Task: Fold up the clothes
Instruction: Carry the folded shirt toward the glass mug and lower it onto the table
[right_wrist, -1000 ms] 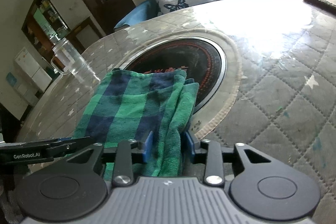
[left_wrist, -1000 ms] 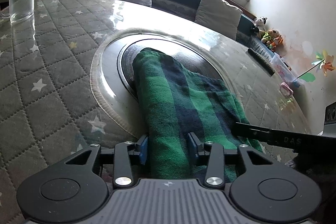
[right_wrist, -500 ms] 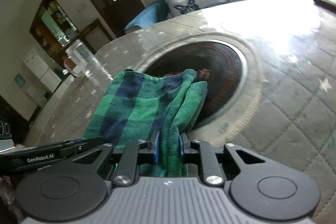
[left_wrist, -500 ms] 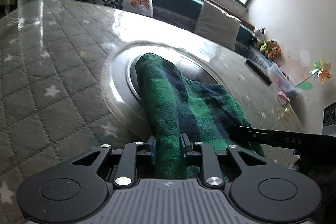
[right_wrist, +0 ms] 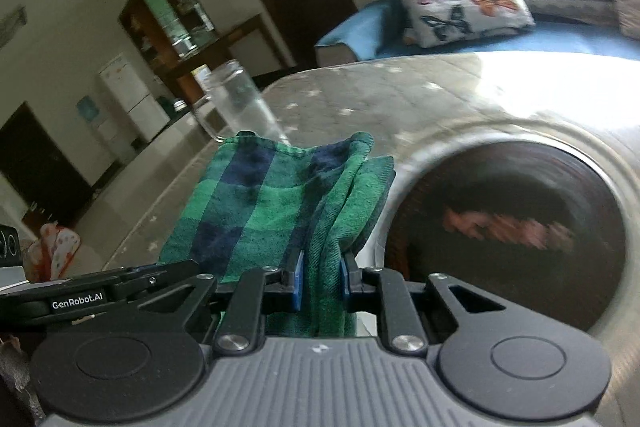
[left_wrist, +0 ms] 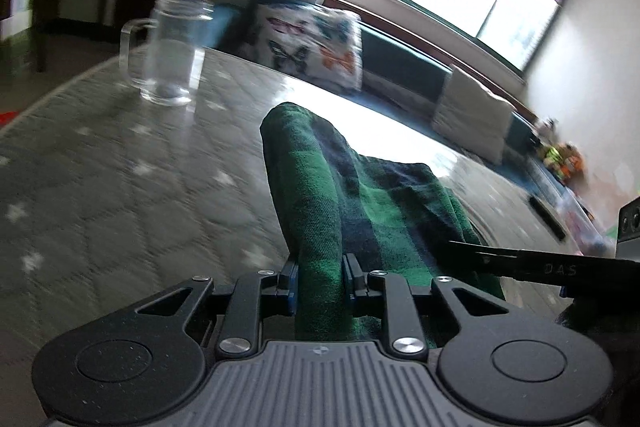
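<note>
A green and navy checked cloth [left_wrist: 352, 195], folded into layers, is held up off the table between both grippers. My left gripper [left_wrist: 320, 281] is shut on its near left edge. My right gripper [right_wrist: 322, 281] is shut on its near right edge, where the cloth [right_wrist: 272, 203] bunches into several layers. The right gripper's finger shows at the right of the left wrist view [left_wrist: 520, 263], and the left gripper's finger shows at the left of the right wrist view [right_wrist: 100, 287]. The cloth's far end hangs free.
A round table with a quilted star-pattern cover [left_wrist: 120, 187] has a dark round hob [right_wrist: 512, 227] set in its middle. A clear glass mug [left_wrist: 168, 51] stands at the far left. A sofa with a butterfly cushion [left_wrist: 308, 43] lies behind. A remote [left_wrist: 546, 219] lies at the right.
Both grippers closed on the cloth's near edges and lifted it up and to the left, off the hob. The views have tilted upward.
</note>
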{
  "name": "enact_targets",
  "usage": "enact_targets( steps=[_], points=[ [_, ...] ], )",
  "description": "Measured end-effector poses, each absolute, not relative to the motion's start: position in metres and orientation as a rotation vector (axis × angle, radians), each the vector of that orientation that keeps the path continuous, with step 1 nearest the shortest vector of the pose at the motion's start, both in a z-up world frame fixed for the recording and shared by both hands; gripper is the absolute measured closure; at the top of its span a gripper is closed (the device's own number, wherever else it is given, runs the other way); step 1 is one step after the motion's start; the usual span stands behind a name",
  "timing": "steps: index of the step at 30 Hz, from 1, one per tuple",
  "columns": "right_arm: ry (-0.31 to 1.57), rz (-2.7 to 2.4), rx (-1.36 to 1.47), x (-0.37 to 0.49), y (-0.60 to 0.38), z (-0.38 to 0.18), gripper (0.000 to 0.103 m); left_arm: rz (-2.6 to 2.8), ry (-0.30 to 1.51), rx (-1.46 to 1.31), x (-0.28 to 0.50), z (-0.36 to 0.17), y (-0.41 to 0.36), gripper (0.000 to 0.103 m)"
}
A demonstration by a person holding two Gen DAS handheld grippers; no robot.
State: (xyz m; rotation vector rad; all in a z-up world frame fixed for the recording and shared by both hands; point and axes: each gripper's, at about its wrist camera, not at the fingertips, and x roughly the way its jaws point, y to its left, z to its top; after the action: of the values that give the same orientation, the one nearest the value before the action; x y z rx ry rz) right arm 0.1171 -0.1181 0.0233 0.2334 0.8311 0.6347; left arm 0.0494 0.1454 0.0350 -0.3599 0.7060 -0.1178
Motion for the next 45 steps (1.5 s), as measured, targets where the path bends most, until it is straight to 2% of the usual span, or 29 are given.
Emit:
enact_targets(
  steps=[8,18,21,28,37,45],
  points=[
    [0.841,0.749,0.184,0.169,-0.048,0.017,0.086,0.023,0.698,-0.420,0.073,0.031,0.205,0.079],
    [0.891,0.784,0.131,0.217,0.000,-0.015,0.086,0.127,0.754,-0.449,0.100,0.001,0.232,0.078],
    [0.884,0.739,0.113,0.223,-0.002,-0.018,0.081,0.123,0.755,-0.452,0.100,-0.004,0.234,0.073],
    [0.775,0.760,0.063,0.224,0.010,0.008,0.081,0.125,0.725,-0.417,0.100,0.004,0.233,0.064],
    [0.883,0.762,-0.010,0.239,0.043,-0.021,0.084,0.129,0.752,-0.388,0.104,-0.005,0.234,0.059],
    [0.827,0.850,-0.100,0.198,0.027,0.007,0.082,0.104,0.738,-0.347,0.083,0.004,0.221,0.049]
  ],
)
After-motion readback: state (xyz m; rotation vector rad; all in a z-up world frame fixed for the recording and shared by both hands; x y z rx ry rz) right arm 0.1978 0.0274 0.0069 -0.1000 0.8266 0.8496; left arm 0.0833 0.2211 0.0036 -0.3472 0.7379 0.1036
